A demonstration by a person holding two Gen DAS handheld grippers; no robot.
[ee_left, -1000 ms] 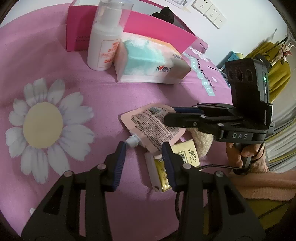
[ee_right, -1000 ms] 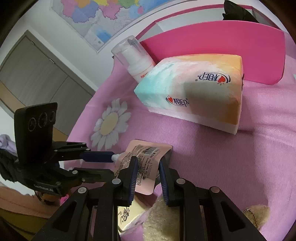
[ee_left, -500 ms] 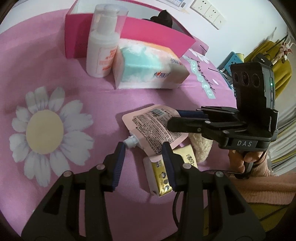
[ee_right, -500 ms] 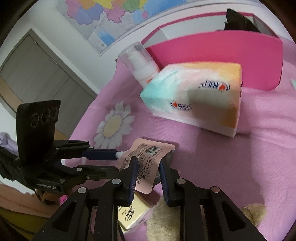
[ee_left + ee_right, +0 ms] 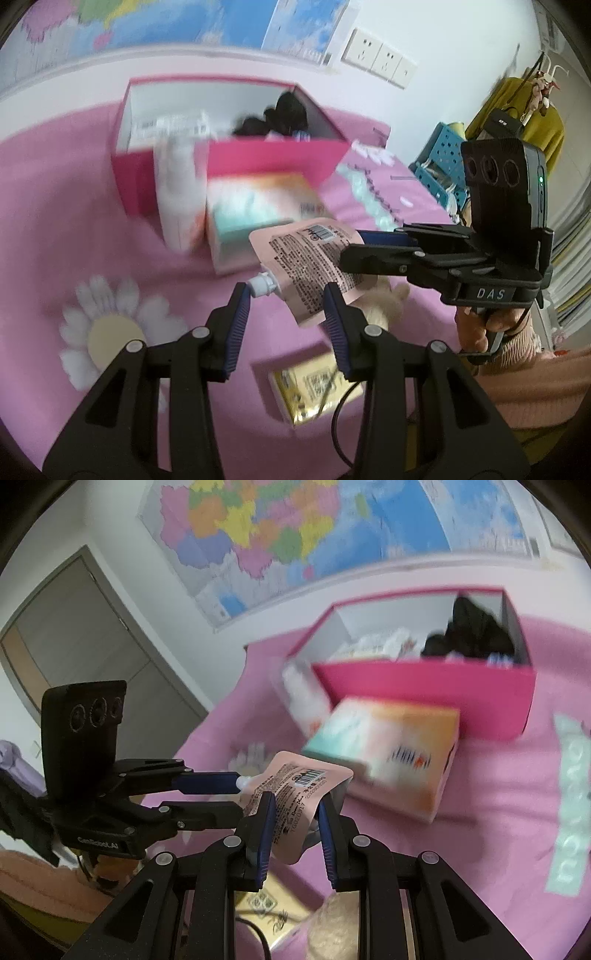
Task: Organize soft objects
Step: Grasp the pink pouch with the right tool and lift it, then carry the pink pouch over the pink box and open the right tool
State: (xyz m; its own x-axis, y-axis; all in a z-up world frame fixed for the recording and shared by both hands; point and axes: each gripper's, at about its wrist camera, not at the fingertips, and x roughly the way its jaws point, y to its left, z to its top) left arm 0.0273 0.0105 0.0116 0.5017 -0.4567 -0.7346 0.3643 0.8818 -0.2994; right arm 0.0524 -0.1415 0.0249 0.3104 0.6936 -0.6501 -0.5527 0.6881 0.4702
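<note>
A pale pink spouted pouch [image 5: 310, 266] with black print and a barcode hangs in the air above the pink cloth. My left gripper [image 5: 286, 317] and my right gripper [image 5: 293, 823] are each shut on it, the left near its white spout [image 5: 260, 286], the right on its barcode end [image 5: 295, 797]. Behind stands an open pink box [image 5: 273, 157] holding black fabric [image 5: 280, 118] and white packets; it also shows in the right wrist view [image 5: 424, 686]. A beige plush [image 5: 380, 306] lies under the pouch.
A tissue pack [image 5: 258, 218] and a white pump bottle [image 5: 177, 199] stand in front of the box. A yellow packet [image 5: 314, 387] lies near me on the daisy-print cloth [image 5: 107, 332]. A wall map and sockets are behind.
Both grippers have lifted the pouch off the cloth and raised it. The views now tilt up toward the open box and the wall. The yellow packet and plush stay on the cloth.
</note>
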